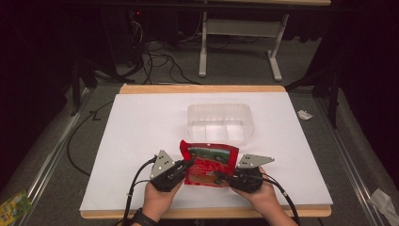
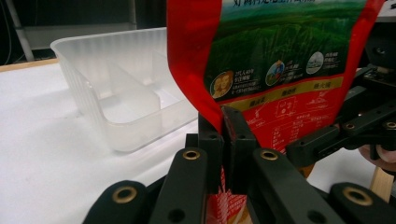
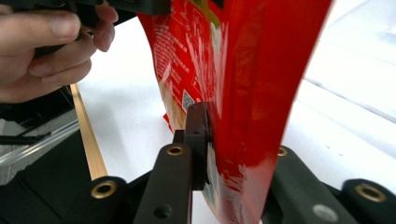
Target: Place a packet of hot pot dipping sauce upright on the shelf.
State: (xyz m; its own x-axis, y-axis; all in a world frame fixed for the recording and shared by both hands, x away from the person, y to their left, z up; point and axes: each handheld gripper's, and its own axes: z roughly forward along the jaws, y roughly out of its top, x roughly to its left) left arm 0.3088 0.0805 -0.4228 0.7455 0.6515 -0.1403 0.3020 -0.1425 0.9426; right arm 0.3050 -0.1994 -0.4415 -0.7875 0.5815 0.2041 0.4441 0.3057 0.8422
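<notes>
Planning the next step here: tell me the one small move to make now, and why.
Probably carry the red foil snack pouch forward toward the clear plastic divided tray. Both the left gripper and right gripper are clamped on its edges, and the tray sits just beyond, with nothing in it.

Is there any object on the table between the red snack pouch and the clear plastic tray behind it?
Nothing visible. The red foil snack pouch, pinched by the left gripper and right gripper, has only bare white tabletop between it and the clear divided plastic tray.
</notes>
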